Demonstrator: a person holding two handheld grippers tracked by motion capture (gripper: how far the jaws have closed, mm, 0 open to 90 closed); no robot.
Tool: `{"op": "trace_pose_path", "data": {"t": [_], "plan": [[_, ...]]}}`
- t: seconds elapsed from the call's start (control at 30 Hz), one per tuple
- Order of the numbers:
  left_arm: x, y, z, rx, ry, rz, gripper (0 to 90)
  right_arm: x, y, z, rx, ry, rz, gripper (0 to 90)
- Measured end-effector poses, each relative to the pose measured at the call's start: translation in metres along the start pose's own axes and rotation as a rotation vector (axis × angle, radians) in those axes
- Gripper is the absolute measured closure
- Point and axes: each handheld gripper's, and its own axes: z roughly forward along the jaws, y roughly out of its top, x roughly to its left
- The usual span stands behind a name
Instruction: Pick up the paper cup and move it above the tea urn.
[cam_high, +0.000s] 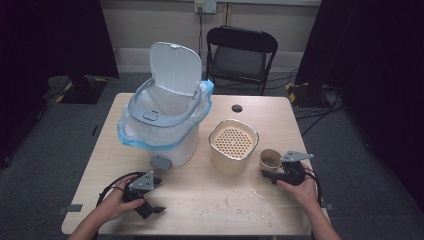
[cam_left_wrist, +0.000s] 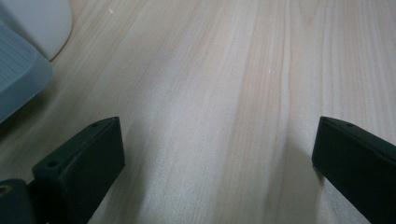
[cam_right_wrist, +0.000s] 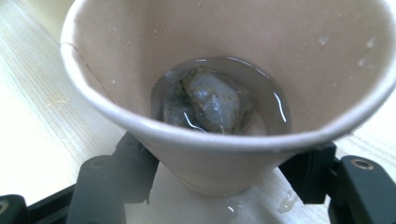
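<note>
Right gripper (cam_high: 272, 176) clamping paper cup (cam_high: 270, 160) (near table (cam_high: 200, 200) edge), left gripper (cam_high: 152, 200) wide open, empty.

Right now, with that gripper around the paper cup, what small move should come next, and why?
Probably lift the paper cup straight up, kept level. The right gripper has its jaws on both sides of it, a wet tea bag sits in liquid inside, and the strainer container stands just beside it.

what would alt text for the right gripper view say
A paper cup sits between the right tool's two black jaws, squeezed slightly out of round, with a wet tea bag in a little liquid at its bottom. Water drops lie on the pale wooden table beneath it.
</note>
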Motion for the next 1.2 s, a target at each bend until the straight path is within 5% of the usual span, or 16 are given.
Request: {"op": "trace_pose_path", "data": {"t": [0.5, 0.7, 1.2], "plan": [[0.0001, 0.0003, -0.0006, 0.009, 0.002, 0.003, 1.7, 0.0012, -0.0052, 0.0025, -0.013, 0.004, 0.013, 34.4], [0.0005, 0.0005, -0.0010, 0.016, 0.000, 0.008, 1.6, 0.0005, -0.0045, 0.0022, -0.053, 0.014, 0.053, 30.7], [0.0007, 0.0006, -0.0013, 0.019, -0.001, 0.010, 1.5, -0.0002, -0.0045, 0.0003, -0.063, 0.003, 0.036, 35.3]]}}
